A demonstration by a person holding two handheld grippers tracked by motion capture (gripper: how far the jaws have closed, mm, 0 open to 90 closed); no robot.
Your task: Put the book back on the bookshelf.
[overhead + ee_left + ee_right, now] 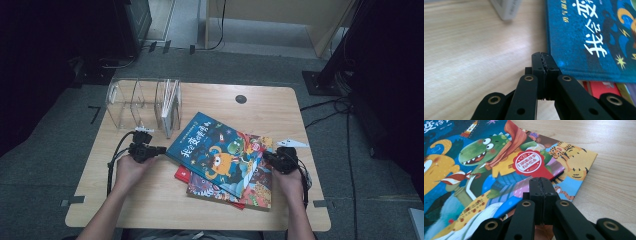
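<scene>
On the wooden table lies a loose stack of 3 picture books, and 2 grippers flank it. The blue book tops the stack and serves as the landmark here. Under it, sticking out toward the person, is 1 red book; the third, a colourful book with tigers on its cover, shows beyond the blue book's right and near edges.

The left gripper sits just beside the blue book's left edge, its 2 jaws pressed together with nothing between them; in the left gripper view its tip is right at that edge, though whether it touches the cover I cannot tell. The right gripper sits at the blue book's right side, over the colourful book, its 2 jaws likewise closed on nothing; the right gripper view shows its tip low above the overlapping covers.

Behind the blue book's far left corner stands 1 clear acrylic rack with several compartments, holding 1 white book upright in its rightmost slot. Far behind the blue book is 1 dark round cap set in the tabletop.
</scene>
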